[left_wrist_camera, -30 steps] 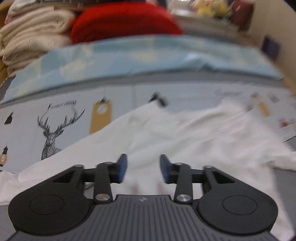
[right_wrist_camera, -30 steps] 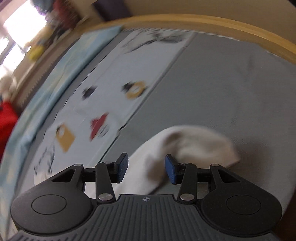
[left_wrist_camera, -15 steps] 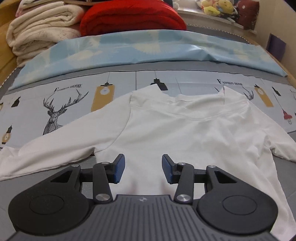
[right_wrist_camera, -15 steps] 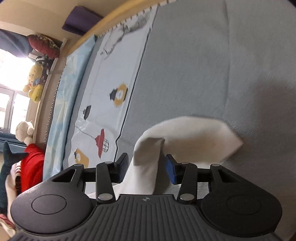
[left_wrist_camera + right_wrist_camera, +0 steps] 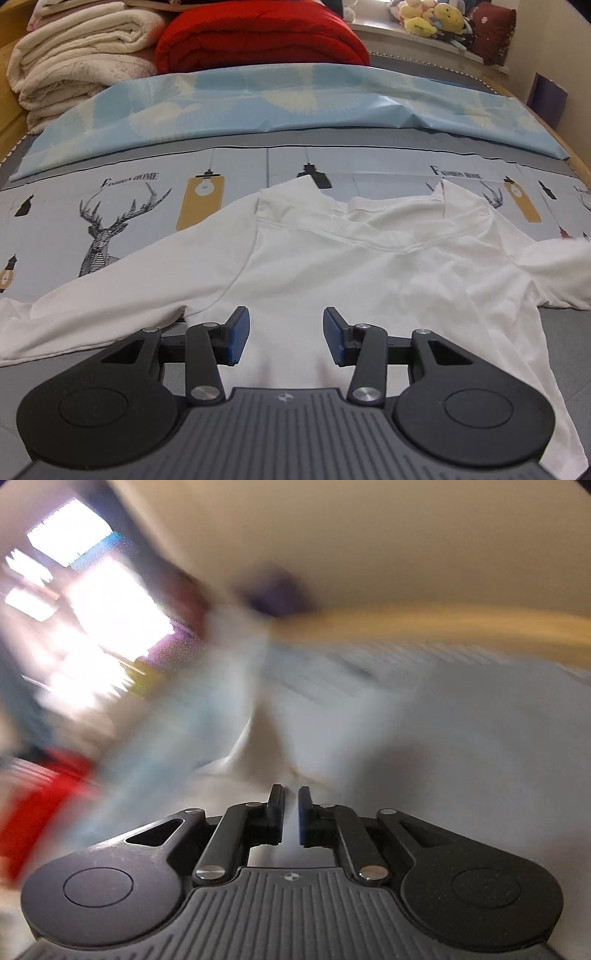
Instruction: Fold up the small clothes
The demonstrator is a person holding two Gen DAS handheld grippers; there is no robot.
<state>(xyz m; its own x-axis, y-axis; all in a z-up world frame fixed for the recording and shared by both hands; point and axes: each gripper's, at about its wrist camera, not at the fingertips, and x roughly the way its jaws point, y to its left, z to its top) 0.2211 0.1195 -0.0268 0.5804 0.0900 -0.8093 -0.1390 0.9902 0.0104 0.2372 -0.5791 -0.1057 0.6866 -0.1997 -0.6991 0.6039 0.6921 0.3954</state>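
- Left gripper (image 5: 286, 338): jaws are held apart, with nothing between the blue pads; it is poised low over the hem end of the white shirt (image 5: 369, 280), the cloth lying just past the tips at twelve o'clock.
- Right gripper (image 5: 291, 818): jaws have just been closing and are seen nearly together; pale cloth runs up into the narrow gap, so the sleeve (image 5: 266, 746) is judged clamped, though blur prevents certainty.
- White shirt: laid flat on the bedsheet (image 5: 110, 206), its long axis running from six o'clock at the hem to twelve o'clock at the collar (image 5: 373, 225); one sleeve is stretched out to nine o'clock, the other bunched at three o'clock.
- Governing relation: the nine o'clock sleeve lies nearer the left gripper; the three o'clock sleeve belongs to the right, and is judged due to be carried across the body.
- Beyond: a blue cover (image 5: 295, 96), then a red quilt (image 5: 258, 37) and cream blankets (image 5: 81, 51).
- Views compared: the whole garment is shown by the left wrist view only; the pinch is shown by the right view only, its surroundings smeared.
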